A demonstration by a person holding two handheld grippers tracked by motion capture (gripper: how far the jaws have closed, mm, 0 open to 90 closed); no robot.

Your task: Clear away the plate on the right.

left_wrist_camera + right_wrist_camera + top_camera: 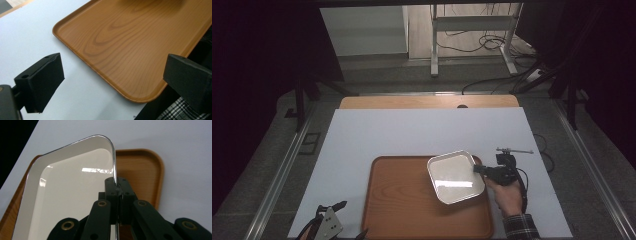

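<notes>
White table [412, 130] carries a wooden tray [402, 210]. From above, I see my right claw [479, 170] clamped on a white dish [454, 177] held over the tray's far right corner. My left claw [112, 82] hangs wide apart, empty. Along the right claw, only the thin rim [114, 165] is pinched; I judge the dish may pivot or slip.
</notes>
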